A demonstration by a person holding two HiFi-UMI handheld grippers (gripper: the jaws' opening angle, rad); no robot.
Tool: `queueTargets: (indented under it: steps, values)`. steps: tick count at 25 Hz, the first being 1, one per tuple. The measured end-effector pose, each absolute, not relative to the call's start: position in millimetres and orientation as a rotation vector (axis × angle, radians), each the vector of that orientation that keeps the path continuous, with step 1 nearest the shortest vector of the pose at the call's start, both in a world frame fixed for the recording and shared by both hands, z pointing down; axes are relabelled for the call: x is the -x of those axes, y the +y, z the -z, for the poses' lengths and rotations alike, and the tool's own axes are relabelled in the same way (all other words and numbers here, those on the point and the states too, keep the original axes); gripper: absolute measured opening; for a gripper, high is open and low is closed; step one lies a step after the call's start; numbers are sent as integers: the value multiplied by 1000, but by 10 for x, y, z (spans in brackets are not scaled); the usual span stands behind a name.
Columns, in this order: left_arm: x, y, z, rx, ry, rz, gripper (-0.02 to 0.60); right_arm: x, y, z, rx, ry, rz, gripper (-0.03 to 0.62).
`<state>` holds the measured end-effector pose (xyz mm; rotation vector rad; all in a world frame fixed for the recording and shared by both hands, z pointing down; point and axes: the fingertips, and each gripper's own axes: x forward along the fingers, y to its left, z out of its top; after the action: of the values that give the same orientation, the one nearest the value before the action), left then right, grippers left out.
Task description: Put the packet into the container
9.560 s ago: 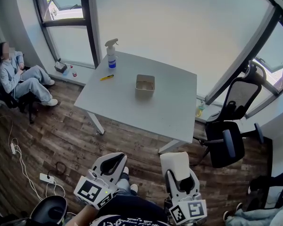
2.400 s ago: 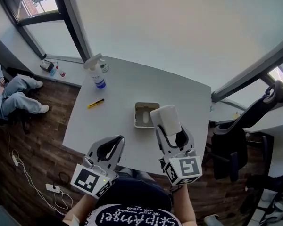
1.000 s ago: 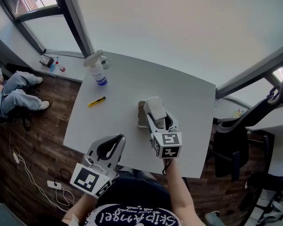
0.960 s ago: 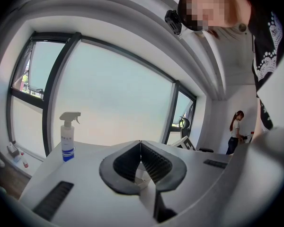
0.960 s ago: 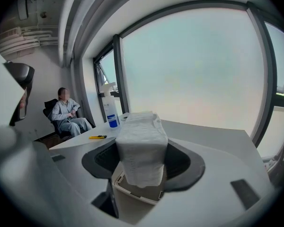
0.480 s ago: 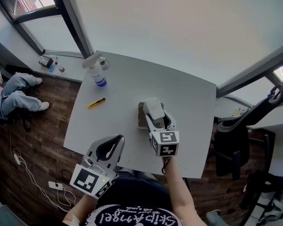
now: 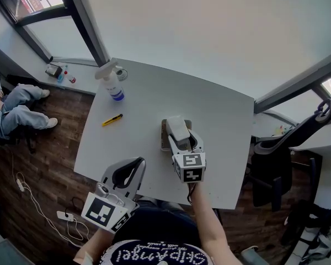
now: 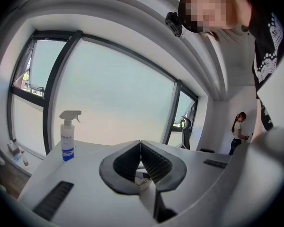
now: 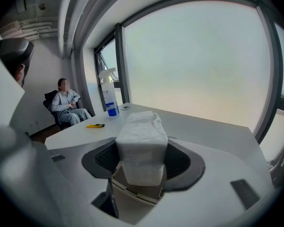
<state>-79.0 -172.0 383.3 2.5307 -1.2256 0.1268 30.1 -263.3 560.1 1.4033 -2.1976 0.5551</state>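
Fingers (image 9: 181, 162) of right gripper (image 7: 181, 141) clamped on packet (image 9: 142, 143), lengthwise along jaws, arm outstretched over container (image 7: 163, 140); left gripper (image 8: 140, 144) pinched together, empty.

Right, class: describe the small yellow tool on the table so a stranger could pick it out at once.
Find the grey table beside the big window. Near its left edge stands a spray bottle; just nearer the camera than it lies the yellow tool, flat and alone. It is the only slim, yellow thing on the table.
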Motion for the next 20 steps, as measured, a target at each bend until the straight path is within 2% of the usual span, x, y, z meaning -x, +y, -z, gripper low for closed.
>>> queueTargets:
  steps: [20]
  values:
    - [664, -1682, -3809, -2546, -1204, -119, 8, -205, -2719, -5876, -1274, -2081, -303, 272]
